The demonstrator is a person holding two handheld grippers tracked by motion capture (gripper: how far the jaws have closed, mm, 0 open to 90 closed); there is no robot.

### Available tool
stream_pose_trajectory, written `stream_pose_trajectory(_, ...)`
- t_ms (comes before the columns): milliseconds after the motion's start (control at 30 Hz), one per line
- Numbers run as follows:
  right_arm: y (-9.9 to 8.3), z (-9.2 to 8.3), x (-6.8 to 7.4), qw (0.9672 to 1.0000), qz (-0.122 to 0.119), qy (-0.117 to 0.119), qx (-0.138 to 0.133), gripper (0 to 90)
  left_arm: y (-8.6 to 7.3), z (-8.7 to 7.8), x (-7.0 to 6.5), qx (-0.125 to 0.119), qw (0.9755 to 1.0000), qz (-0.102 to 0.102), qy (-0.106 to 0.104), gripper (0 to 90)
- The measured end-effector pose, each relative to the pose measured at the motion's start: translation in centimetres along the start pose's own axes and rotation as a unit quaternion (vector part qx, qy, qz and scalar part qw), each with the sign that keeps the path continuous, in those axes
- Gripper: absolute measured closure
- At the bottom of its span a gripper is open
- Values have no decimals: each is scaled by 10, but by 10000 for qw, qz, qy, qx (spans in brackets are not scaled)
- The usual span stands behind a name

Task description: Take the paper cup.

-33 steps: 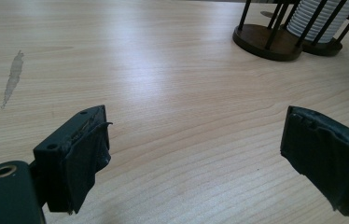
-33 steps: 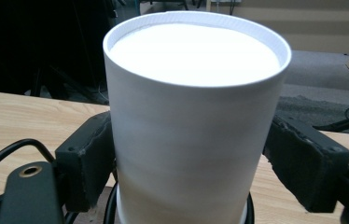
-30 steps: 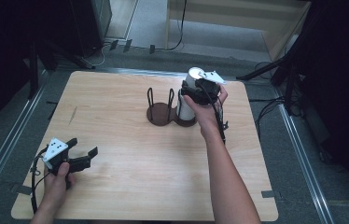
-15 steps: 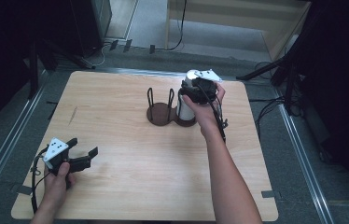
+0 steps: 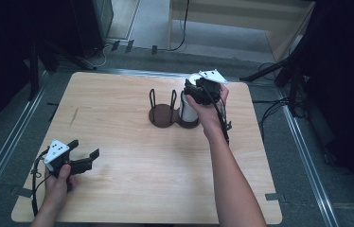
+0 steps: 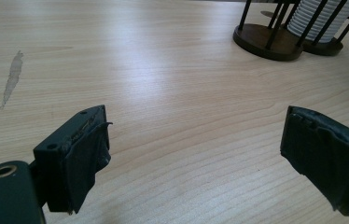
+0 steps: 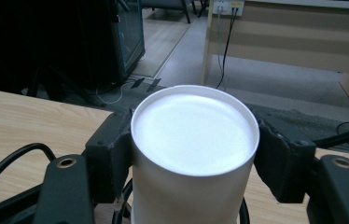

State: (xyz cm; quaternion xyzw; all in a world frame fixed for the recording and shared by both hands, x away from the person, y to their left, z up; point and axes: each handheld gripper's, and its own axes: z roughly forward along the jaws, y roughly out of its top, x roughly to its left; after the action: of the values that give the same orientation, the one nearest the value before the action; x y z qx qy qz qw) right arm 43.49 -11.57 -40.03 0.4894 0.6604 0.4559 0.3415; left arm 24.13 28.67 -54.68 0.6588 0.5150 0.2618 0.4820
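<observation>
R tongs (image 7: 195, 154) just closed, clamped on white cup stack (image 7: 195, 154), upright in dark rack (image 5: 171, 116), far-centre tabletop (image 5: 132, 189). L tongs (image 6: 200, 158) released, nothing between, near-left corner.

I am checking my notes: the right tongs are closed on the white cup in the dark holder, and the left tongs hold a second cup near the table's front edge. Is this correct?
Not quite. The left tongs hold nothing: the left gripper view shows the jaws apart with only bare table between them. The rest stands: the right tongs are closed on the white cup in the dark holder.
</observation>
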Motion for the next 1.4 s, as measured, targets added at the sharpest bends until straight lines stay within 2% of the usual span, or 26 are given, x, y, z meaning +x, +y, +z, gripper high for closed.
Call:
stream_pose_trajectory(600,16,-10,-1,9997,-122,-15,-203,352,0,0,0,-25,10000,-16,-6,84)
stream_pose_trajectory(833,26,-18,-3,9995,-71,9,-297,355,0,-1,1,-58,10000,-46,20,84)
stream_pose_trajectory(1200,50,-38,1,9987,11,60,-511,353,0,-1,1,-66,10000,-62,8,84)
stream_pose_trajectory(1400,56,-50,4,9984,-30,105,-556,353,0,-1,1,-55,10000,-61,-9,84)
